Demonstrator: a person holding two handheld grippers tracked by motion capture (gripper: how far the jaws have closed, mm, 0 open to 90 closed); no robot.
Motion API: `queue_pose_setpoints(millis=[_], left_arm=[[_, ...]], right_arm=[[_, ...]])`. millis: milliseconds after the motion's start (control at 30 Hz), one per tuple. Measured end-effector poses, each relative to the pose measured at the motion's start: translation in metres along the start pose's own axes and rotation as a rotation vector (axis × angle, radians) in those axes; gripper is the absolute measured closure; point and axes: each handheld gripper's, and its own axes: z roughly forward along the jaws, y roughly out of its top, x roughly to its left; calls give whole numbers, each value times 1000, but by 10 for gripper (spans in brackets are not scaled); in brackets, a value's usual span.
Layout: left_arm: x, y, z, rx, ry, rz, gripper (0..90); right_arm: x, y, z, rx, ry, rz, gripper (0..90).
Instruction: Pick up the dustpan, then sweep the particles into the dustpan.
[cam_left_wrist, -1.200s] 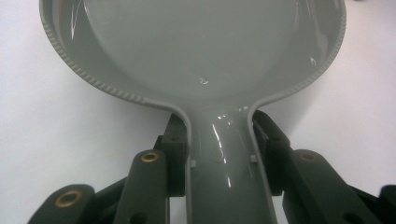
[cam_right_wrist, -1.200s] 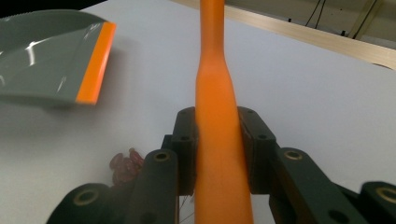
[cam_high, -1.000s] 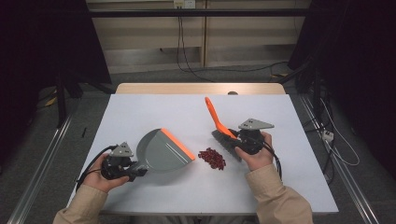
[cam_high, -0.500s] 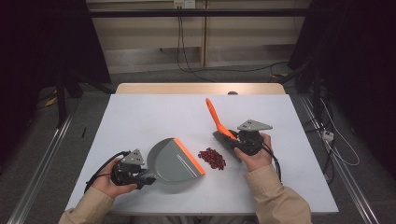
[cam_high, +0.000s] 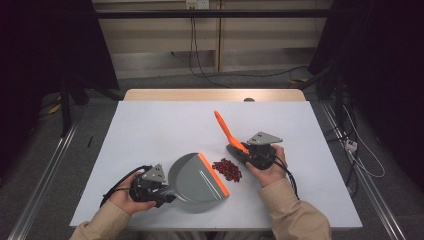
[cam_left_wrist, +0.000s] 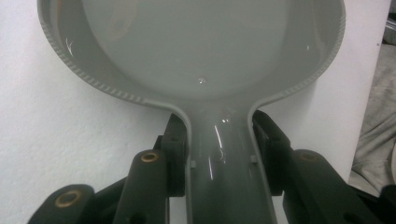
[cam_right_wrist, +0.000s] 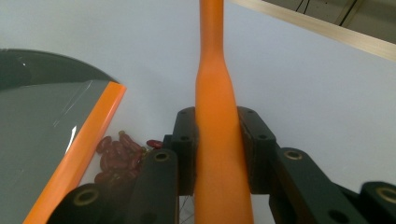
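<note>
Beans (cam_high: 227, 169) sit centre frame, touching dustpan (cam_high: 197, 178) lip, brush (cam_high: 229, 132) just right (left gripper (cam_high: 167, 191) clamps pan handle, right gripper (cam_high: 239, 150) clamps brush).

Glossy grey plastic dustpan (cam_left_wrist: 196, 51), ribbed along the rim, with a smooth orange lip (cam_right_wrist: 79, 154). Smooth orange plastic brush handle (cam_right_wrist: 217, 140), slightly satin. Shiny dark red beans (cam_high: 227, 169). Matt white table top (cam_high: 150, 130), pale wood edge (cam_high: 215, 95) at upper centre. Matt black jaws.
</note>
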Motion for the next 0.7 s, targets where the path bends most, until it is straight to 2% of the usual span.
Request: queue_pose_setpoints(millis=[67,400,433,467,500,533,567,600,667,700], left_arm=[[-1,1,1,4,-10,10,634],[-1,3,5,7,-27,0,633],[2,4,3,45,-27,44,632],[1,4,5,27,-27,24,632],[-3,3,7,-9,-30,-32,632],[-3,4,7,-9,-31,-35,632],[0,4,6,19,-31,6,632],[1,5,5,28,-29,22,633],[-1,5,7,1,-33,-13,632],[-1,5,7,7,-33,-13,632]], right_arm=[[3,1,0,4,0,-15,713],[8,0,1,6,-7,-19,713],[8,0,0,6,-10,-16,713],[8,0,0,5,-11,-16,713],[9,0,0,4,-14,-15,713],[9,0,0,4,-15,-14,712],[9,0,0,2,-12,-13,712],[10,-1,0,0,-12,-12,712],[10,-1,-1,2,-15,-8,712],[11,-1,-1,4,-14,-6,712]])
